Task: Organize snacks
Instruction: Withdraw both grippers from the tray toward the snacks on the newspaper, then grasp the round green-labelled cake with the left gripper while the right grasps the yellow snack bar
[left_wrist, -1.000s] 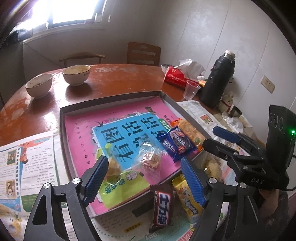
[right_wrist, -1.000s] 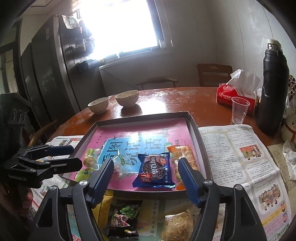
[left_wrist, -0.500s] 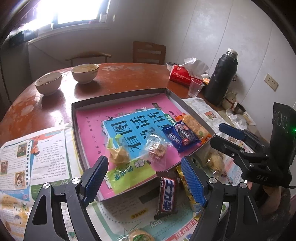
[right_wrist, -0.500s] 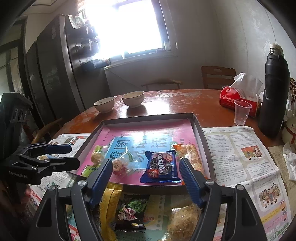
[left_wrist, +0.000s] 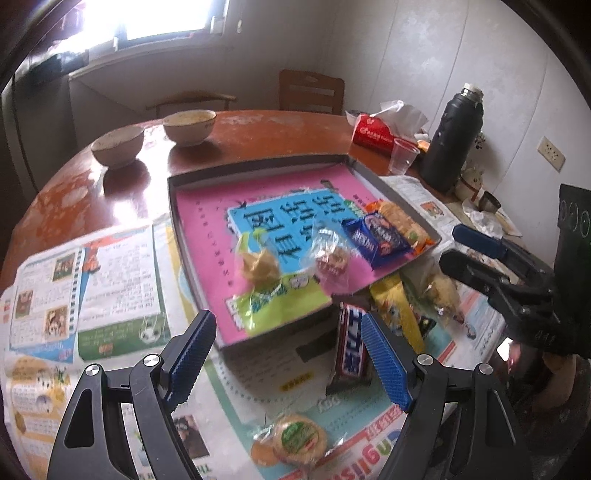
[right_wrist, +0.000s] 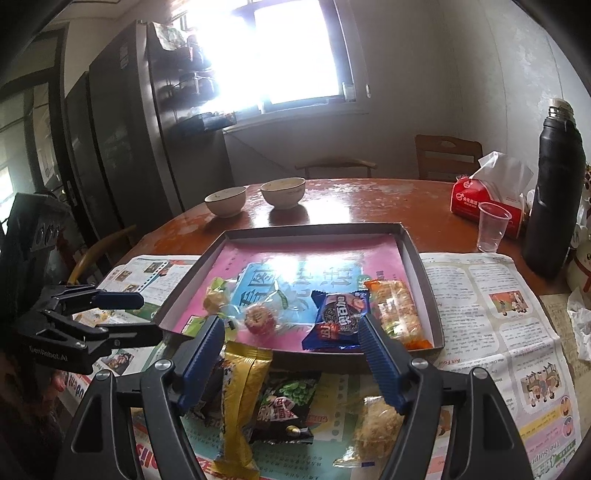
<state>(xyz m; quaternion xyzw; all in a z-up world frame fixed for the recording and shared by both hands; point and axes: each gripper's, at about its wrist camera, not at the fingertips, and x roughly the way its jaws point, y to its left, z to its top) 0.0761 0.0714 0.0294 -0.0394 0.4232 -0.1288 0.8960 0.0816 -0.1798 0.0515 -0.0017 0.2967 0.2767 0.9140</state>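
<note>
A shallow grey tray (left_wrist: 258, 167) (right_wrist: 314, 229) with a pink lining holds a blue cookie pack (left_wrist: 376, 236) (right_wrist: 338, 319), an orange cracker pack (left_wrist: 402, 221) (right_wrist: 399, 312), a clear-wrapped candy (left_wrist: 330, 254) (right_wrist: 260, 319) and a yellowish pastry (left_wrist: 258, 262) (right_wrist: 216, 299). Loose on the newspaper in front lie a chocolate bar (left_wrist: 352, 343), a yellow packet (left_wrist: 395, 314) (right_wrist: 240, 398), a green pea pack (right_wrist: 284, 406), a fluffy bun (right_wrist: 376, 424) and a round green-labelled pastry (left_wrist: 295, 439). My left gripper (left_wrist: 288, 343) (right_wrist: 147, 317) hovers open and empty at the tray's near left corner. My right gripper (right_wrist: 291, 336) (left_wrist: 452, 245) is open and empty above the loose snacks.
Two bowls (left_wrist: 190, 127) (left_wrist: 118, 146) stand at the far side of the round wooden table. At the right are a red tissue box (right_wrist: 476, 201), a plastic cup (right_wrist: 493, 225) and a black thermos (right_wrist: 554, 184). Newspapers (right_wrist: 498, 314) flank the tray. Chairs stand behind the table.
Both grippers have drawn back from the tray toward the table's near edge. More of the loose snacks on the newspaper show, including the round pastry. Jaws stay wide.
</note>
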